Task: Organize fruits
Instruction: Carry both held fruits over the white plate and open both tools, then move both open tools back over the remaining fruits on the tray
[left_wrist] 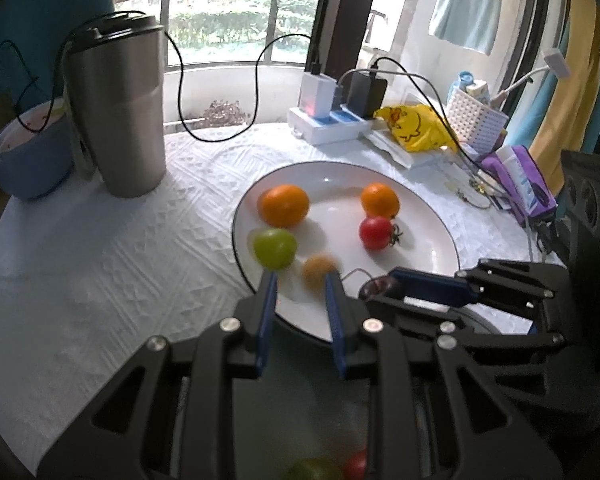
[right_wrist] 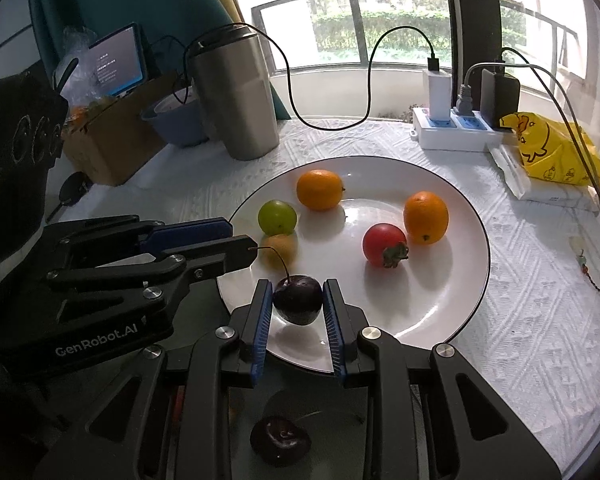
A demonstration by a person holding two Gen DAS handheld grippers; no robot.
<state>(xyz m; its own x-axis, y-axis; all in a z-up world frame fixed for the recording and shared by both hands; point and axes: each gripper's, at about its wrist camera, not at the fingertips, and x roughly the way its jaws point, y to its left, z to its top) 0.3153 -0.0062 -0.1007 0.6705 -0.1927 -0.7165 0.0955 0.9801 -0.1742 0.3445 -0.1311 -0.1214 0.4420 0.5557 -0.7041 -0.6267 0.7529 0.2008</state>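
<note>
The right tool (right_wrist: 298, 300) pinches a dark cherry (right_wrist: 298, 300) over the plate's (right_wrist: 440, 312) near rim, probably to drop it there. Left of it, the left tool (left_wrist: 300, 280) is pressed together, a small yellow fruit (left_wrist: 316, 270) blurred at its tips; I cannot tell if it is held. Further ahead lie oranges (right_wrist: 320, 189), a tomato (right_wrist: 384, 245) and a green fruit (right_wrist: 277, 217).

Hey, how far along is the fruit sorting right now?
Done: two oranges, a red tomato, a green fruit and a small yellowish fruit sit on the white plate. In hand: the right tool is shut on a dark cherry above the plate's near edge; the left tool is shut, apparently empty. Left: set the cherry down.
</note>
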